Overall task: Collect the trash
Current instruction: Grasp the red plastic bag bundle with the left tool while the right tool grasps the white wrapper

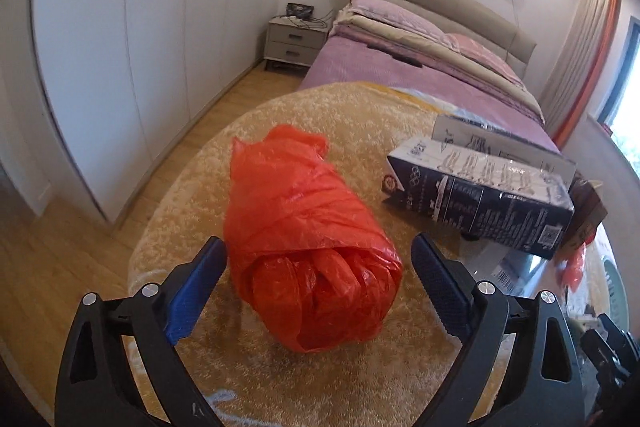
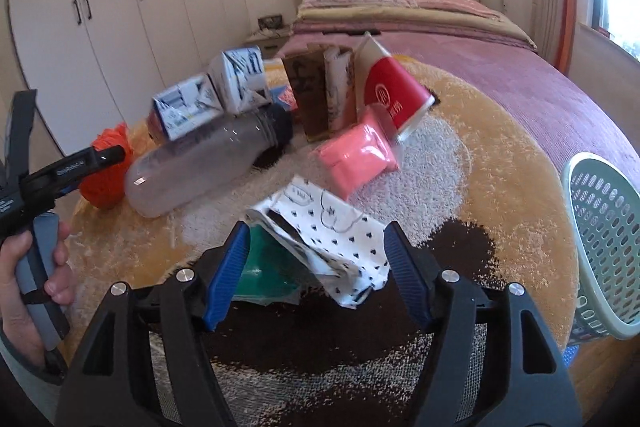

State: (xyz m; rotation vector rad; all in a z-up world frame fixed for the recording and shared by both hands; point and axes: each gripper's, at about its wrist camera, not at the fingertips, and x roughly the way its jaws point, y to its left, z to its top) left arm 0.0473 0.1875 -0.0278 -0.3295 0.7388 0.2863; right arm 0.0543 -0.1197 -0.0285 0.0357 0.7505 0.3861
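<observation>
A rolled-up orange plastic bag [image 1: 312, 247] lies on the round yellow rug [image 1: 192, 195]. My left gripper [image 1: 318, 243] is open around the bag's near end, with one blue pad on each side and small gaps to the plastic. In the right wrist view, my right gripper [image 2: 316, 229] is open over a crumpled white patterned paper bag [image 2: 336, 239]. A green packet [image 2: 264, 275] lies beside that bag. The paper sits between the pads, which do not visibly squeeze it. The orange bag [image 2: 106, 175] also shows at the far left of this view.
More litter lies on the rug: milk cartons [image 2: 208, 95], a clear bottle [image 2: 200, 163], a pink packet [image 2: 360, 159], a red box [image 2: 396, 95] and a brown carton [image 2: 308, 95]. A perforated pale-green basket [image 2: 604, 239] stands at the right. Behind are the bed [image 1: 400, 75] and the wardrobe [image 1: 120, 47].
</observation>
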